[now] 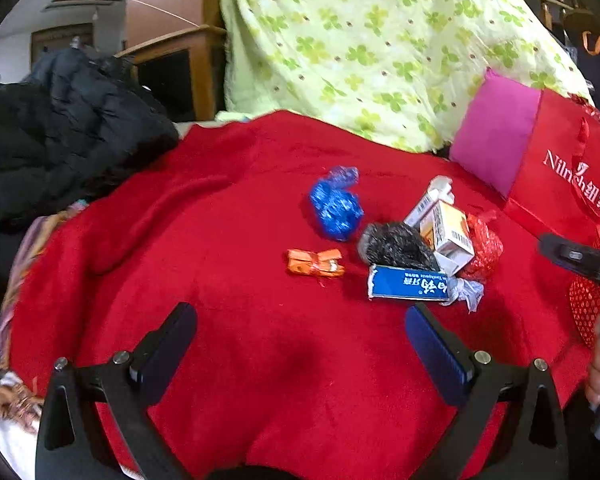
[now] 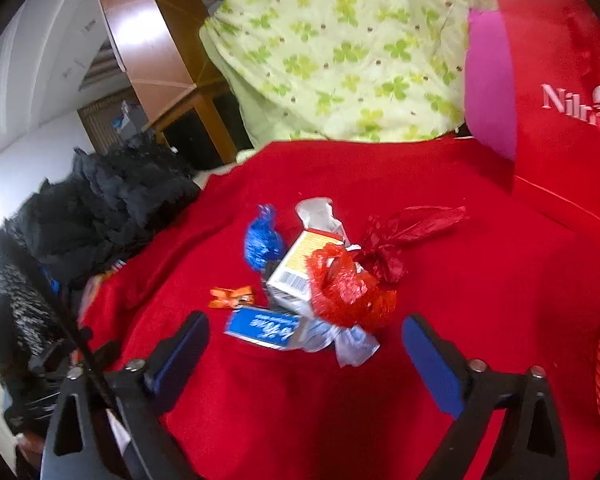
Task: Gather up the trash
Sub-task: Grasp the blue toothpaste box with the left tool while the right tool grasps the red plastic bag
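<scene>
We read "Nilrch" on the red bag at two o'clock; both our claws, left gripper and right gripper, gape empty before the blue box.

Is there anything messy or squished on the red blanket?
Yes. A heap of trash sits on the red blanket: a crumpled blue wrapper, a twisted orange wrapper, a torn-open small box and a flattened blue box. Litter doesn't belong on bedding.
</scene>
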### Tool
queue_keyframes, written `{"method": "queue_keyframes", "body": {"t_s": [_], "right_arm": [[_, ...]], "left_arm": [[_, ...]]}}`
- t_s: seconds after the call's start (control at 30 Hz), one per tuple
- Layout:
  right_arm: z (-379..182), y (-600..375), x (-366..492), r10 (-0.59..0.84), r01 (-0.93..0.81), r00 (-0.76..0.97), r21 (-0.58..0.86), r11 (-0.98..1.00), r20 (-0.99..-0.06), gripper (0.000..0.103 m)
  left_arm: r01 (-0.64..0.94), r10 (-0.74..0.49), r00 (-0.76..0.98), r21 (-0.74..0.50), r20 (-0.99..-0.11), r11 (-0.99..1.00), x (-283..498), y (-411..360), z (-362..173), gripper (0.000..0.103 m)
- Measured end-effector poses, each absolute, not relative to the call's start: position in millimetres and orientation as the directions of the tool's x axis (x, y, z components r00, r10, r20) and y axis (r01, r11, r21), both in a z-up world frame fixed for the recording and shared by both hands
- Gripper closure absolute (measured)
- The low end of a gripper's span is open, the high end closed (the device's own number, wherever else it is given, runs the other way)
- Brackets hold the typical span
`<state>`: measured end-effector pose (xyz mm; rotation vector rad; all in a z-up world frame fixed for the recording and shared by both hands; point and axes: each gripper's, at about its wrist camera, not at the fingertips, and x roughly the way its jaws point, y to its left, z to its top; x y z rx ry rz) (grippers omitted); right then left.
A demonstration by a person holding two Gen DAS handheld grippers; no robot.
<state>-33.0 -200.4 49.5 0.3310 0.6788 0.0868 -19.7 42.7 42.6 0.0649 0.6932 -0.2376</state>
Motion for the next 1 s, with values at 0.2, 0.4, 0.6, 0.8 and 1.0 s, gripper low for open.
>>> {"method": "queue_keyframes", "body": {"t_s": [0.2, 0.4, 0.6, 0.8, 1.0], "right_arm": [[3, -213, 28, 0.206, 0.054, 0.704, 0.341, 0.939, -0.679, 0.034], [-13, -232, 49, 0.244, 0.043, 0.683, 0.372, 0.927, -0.688, 0.065], [-1, -249, 27, 0.238, 0.049, 0.723, 0.392, 0.919, -0.648, 0.074], [13, -270, -13, 0.239, 0.083, 0.756, 0.452, 0.888, -0.610, 0.074], [20, -285, -56, 0.215, 0.117, 0.777, 0.472, 0.874, -0.591, 0.074]], "left_arm": [[0.306, -0.261, 0.686, -0.056, -0.679, 0.950, 11, 30, 24, 0.000], [0.393, -0.329, 0.638, -0.072, -0.696, 0.917, 42, 6, 11, 0.001], [0.455, -0.424, 0.575, -0.157, -0.700, 0.877, 77, -17, 3, 0.007], [0.499, -0.503, 0.467, -0.253, -0.727, 0.829, 98, -38, -18, 0.032], [0.540, -0.523, 0.401, -0.267, -0.752, 0.798, 80, -44, -36, 0.053]]}}
